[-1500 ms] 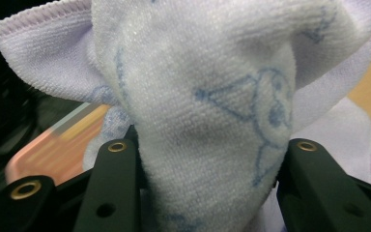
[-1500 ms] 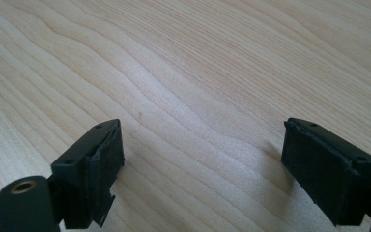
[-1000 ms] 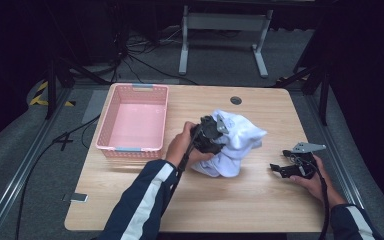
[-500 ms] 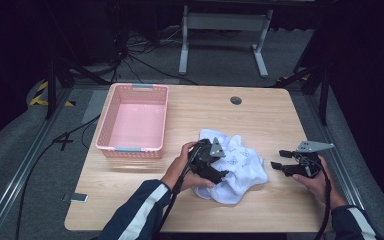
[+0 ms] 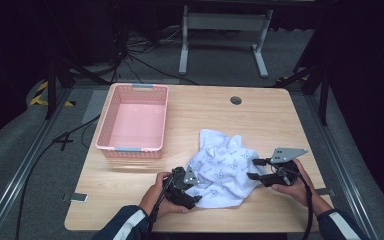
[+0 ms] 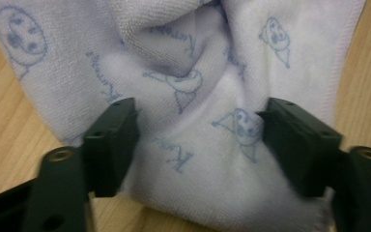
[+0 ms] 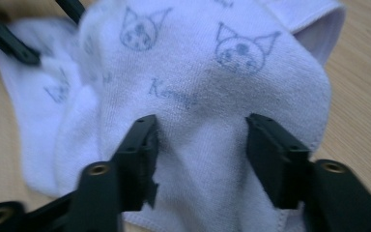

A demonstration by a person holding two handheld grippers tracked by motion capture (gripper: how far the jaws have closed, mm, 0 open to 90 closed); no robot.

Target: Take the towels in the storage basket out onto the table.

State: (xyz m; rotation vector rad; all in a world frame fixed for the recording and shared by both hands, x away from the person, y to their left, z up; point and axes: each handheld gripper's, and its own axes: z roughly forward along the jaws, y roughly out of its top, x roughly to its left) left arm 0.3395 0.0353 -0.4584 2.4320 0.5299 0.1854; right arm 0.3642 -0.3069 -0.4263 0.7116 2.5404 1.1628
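Near the table's (image 5: 260, 112) front edge I see the white towel (image 5: 222, 170) lying crumpled, well apart from the pink basket (image 5: 132, 150), which holds nothing. Both jaw pairs have just been closing. My left gripper (image 6: 198, 140) has towel folds bunched between its parted jaws, and my right gripper (image 7: 200, 152) straddles the cloth, not yet pinching. Those close views reveal printed cat faces and stitched hems.
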